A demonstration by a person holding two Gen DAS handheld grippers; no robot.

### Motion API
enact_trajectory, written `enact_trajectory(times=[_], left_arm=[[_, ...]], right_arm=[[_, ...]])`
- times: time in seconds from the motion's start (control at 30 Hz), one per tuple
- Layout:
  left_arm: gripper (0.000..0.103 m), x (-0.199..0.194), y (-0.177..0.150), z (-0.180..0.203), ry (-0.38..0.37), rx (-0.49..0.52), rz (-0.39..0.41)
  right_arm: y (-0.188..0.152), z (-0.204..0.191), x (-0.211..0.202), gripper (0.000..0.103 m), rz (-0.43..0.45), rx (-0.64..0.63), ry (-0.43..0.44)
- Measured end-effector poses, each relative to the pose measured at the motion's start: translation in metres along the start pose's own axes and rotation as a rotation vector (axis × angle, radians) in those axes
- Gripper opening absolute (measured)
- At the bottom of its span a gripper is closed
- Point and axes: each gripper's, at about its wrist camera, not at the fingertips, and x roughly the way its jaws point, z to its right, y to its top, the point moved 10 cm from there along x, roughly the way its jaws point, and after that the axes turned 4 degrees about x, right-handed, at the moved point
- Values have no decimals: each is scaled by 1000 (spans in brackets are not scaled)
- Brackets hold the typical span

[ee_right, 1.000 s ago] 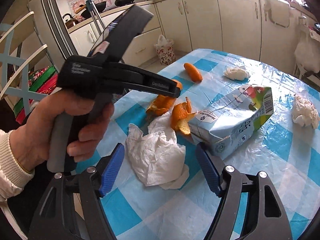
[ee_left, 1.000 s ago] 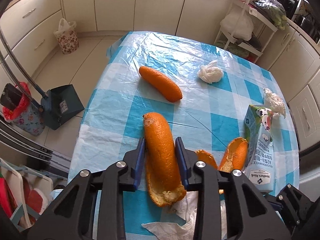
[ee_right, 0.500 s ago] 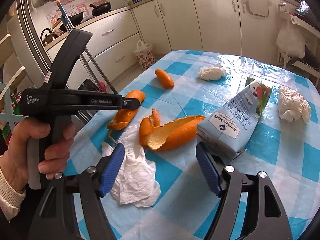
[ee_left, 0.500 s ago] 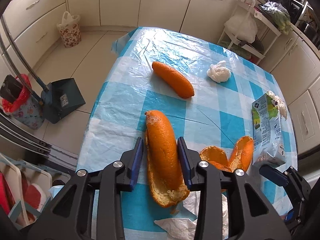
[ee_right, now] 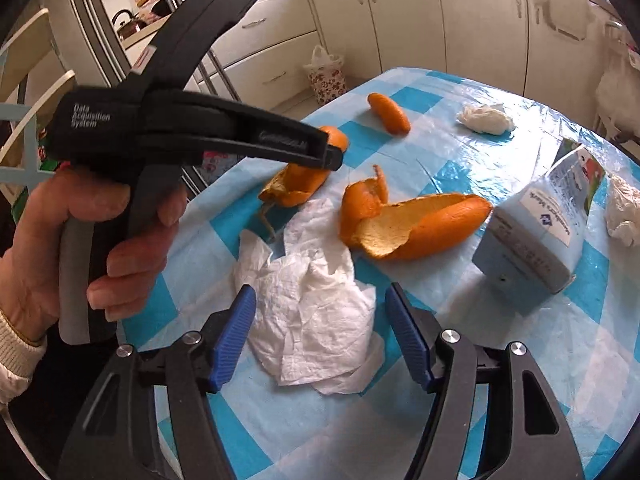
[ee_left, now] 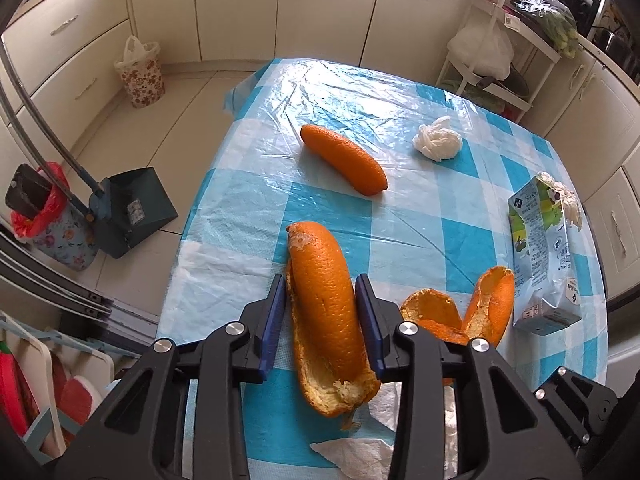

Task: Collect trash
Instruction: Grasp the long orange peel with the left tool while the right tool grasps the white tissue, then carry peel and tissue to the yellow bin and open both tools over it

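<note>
Left gripper (ee_left: 321,312) clenched the long curled orange peel (ee_left: 326,320) at centre frame, near the checked tablecloth's left edge (ee_left: 180,276). Right gripper (ee_right: 320,332) stood released, jaws just narrowing around the crumpled white tissue (ee_right: 312,312) without touching it; bare cloth lay lower right.

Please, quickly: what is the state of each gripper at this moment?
Left gripper: shut on the long orange peel.
Right gripper: open, jaws just closing in around the white tissue, not gripping it yet.

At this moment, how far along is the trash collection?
Nothing looks collected yet. In hand: the left gripper is shut on a long orange peel, and the right gripper, jaws just closing, is open around a flattened tissue. Left on the table: two more peels, two tissue wads and the milk carton.
</note>
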Motion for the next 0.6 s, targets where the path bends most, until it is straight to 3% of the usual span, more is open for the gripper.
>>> enact_trajectory(times=[0.07, 0.13, 0.2, 0.37, 0.6], left_arm=[[26, 0, -1, 3, -8, 5, -1], [23, 0, -1, 6, -8, 15, 3], [20, -3, -1, 7, -9, 20, 7], [17, -15, 0, 2, -36, -13, 32], [16, -55, 12, 20, -114, 7, 171]], right_arm=[[-1, -4, 1, 48, -3, -18, 3], [-4, -9, 2, 22, -18, -62, -3], [-7, -12, 0, 17, -33, -87, 7], [-11, -17, -16, 11, -26, -121, 27], [-17, 2, -58, 11, 35, -65, 33]])
